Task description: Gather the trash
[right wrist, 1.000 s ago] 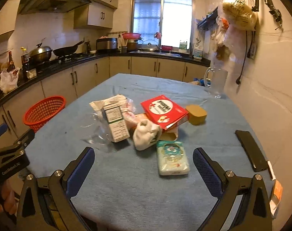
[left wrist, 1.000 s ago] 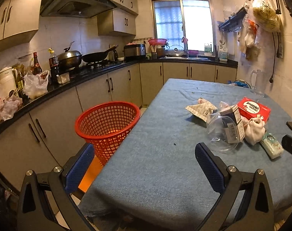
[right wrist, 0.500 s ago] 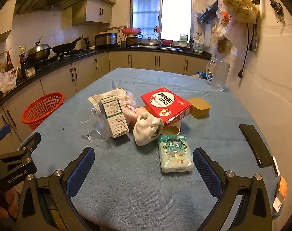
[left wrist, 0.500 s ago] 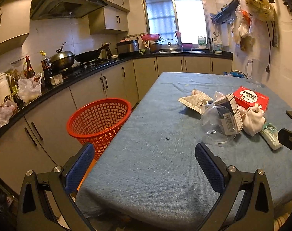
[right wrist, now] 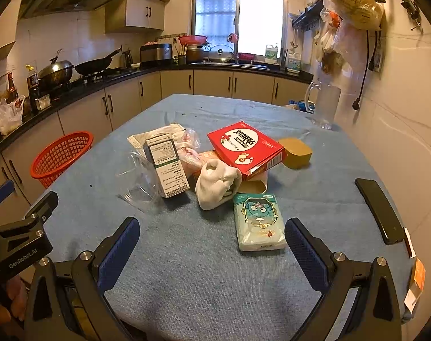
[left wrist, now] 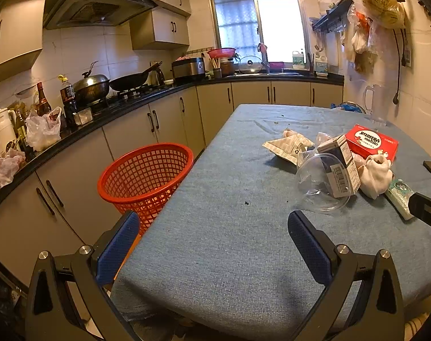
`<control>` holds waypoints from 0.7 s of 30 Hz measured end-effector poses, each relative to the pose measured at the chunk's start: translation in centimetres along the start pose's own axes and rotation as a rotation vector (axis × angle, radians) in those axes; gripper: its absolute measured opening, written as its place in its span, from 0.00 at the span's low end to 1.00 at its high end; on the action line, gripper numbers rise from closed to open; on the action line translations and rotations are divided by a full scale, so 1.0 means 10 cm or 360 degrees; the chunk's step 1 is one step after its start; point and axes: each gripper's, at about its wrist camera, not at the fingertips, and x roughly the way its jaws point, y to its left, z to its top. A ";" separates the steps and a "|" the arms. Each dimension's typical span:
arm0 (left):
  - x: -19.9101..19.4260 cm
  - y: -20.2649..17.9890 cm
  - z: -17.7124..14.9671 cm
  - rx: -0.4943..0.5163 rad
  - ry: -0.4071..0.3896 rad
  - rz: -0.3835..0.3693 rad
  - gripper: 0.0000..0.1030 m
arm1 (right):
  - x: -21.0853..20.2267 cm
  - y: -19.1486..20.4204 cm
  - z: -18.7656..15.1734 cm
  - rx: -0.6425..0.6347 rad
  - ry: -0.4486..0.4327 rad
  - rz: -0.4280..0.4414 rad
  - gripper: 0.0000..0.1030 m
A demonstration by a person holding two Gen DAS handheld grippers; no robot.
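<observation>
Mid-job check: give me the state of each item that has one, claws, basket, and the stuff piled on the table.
left claw: open, holding nothing
right claw: open, holding nothing
red basket: upright beside the table, looks empty
red box: closed, propped on the pile
white carton: lying tilted against the clear plastic cup
tissue pack: flat on the cloth

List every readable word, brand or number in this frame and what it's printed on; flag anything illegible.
"GenRobot.AI": on the left gripper body, in the right wrist view.
"AVANTE": on the red box, upside down in that view; its larger Chinese characters are too blurred to read.
White carton: fine print and a barcode, too small to read.
Tissue pack: cartoon face, small print unreadable.
Bottles on the counter: labels illegible.
</observation>
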 end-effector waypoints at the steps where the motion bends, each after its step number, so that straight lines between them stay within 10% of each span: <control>1: 0.00 -0.01 0.00 0.0001 -0.0001 0.0001 1.00 | 0.00 0.00 0.00 0.0000 0.0002 0.0000 1.00; 21: 0.01 -0.12 -0.01 0.0073 0.0014 -0.0046 1.00 | 0.10 -0.08 -0.03 0.0030 0.0053 -0.0004 1.00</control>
